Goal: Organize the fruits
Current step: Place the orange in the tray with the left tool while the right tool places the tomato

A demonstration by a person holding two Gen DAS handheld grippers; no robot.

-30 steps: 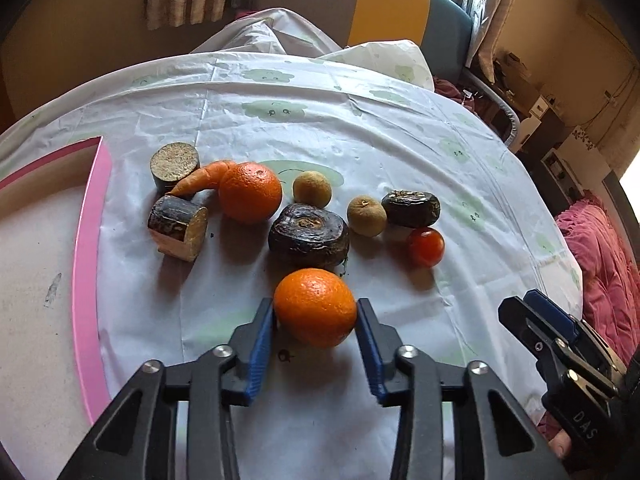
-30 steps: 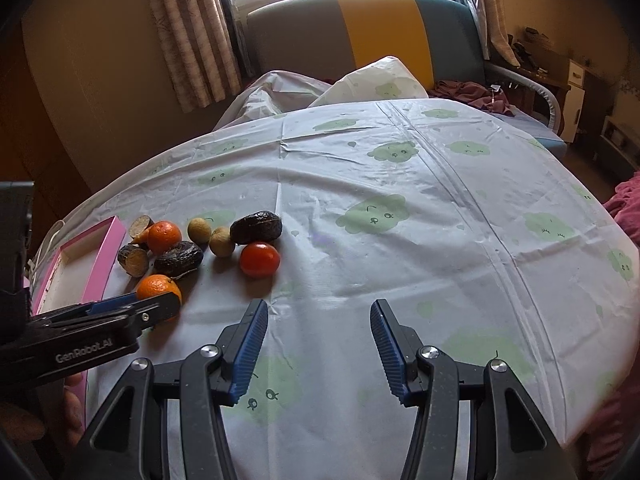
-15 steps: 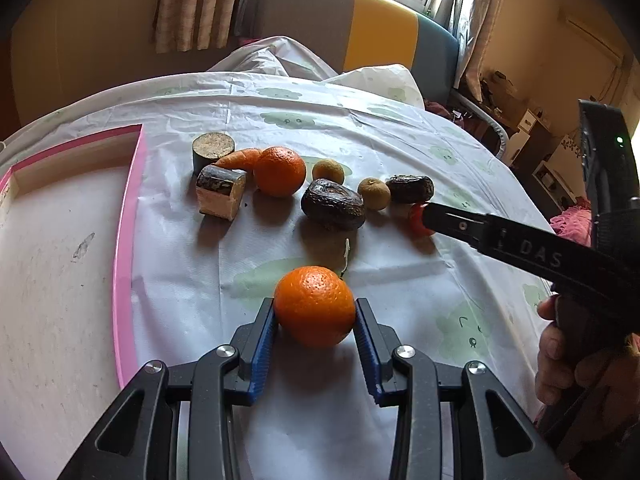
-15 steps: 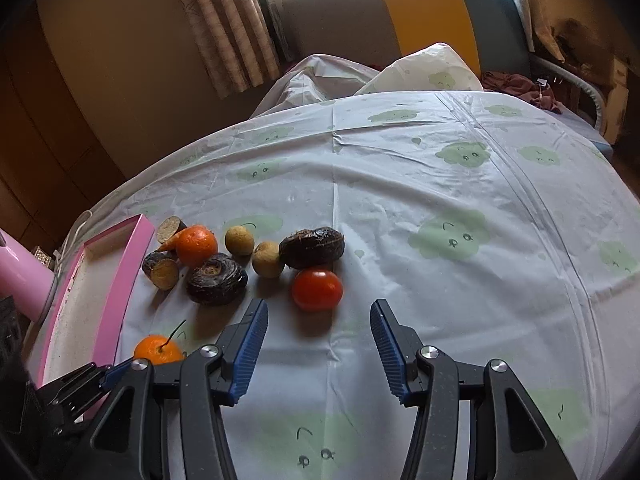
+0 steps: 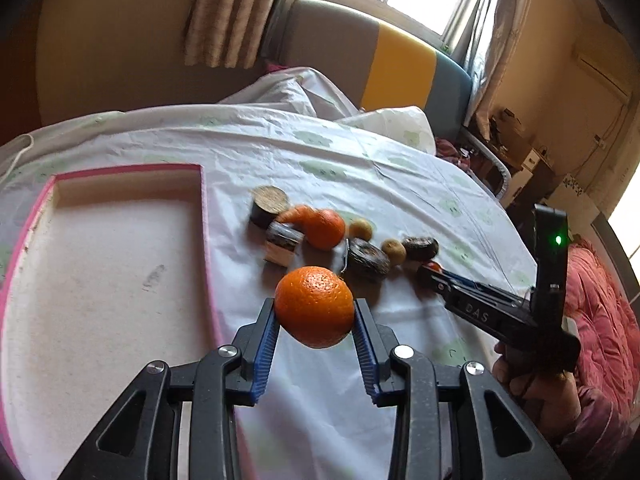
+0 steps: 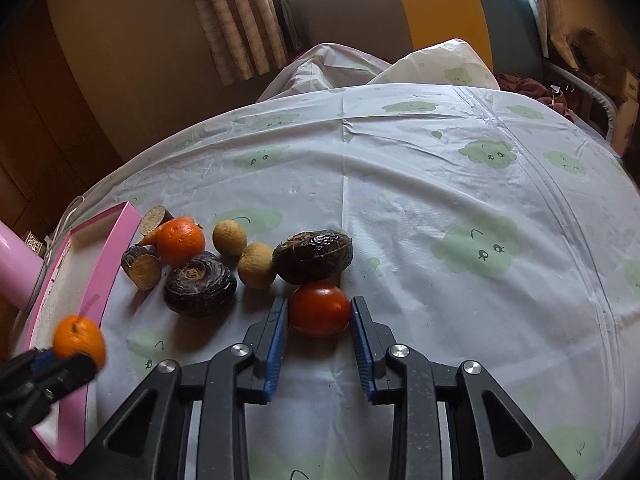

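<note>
My left gripper (image 5: 314, 308) holds an orange (image 5: 314, 306) off the cloth, just right of the pink tray's rim (image 5: 206, 232); its jaws are still closing and both pads press the fruit. In the right wrist view the same orange (image 6: 78, 340) hangs over the tray's near edge (image 6: 116, 248). Around a red tomato (image 6: 319, 309) on the table, the jaws of my right gripper (image 6: 319, 312) are closing, with both blue pads against its sides. The tomato (image 5: 434, 266) is mostly hidden in the left wrist view.
Left of the tomato lie a second orange (image 6: 180, 242), two dark wrinkled fruits (image 6: 200, 288) (image 6: 314, 256), two tan round fruits (image 6: 229, 238) (image 6: 256, 266), a carrot and cut dark pieces (image 6: 146, 268). A pink cylinder (image 6: 16, 280) stands beyond the tray. A hand (image 5: 532, 384) grips the right tool.
The left gripper has lifted the orange off the cloth and carried it left toward the tray. The right gripper has come down to the tomato and closed its jaws onto it.
</note>
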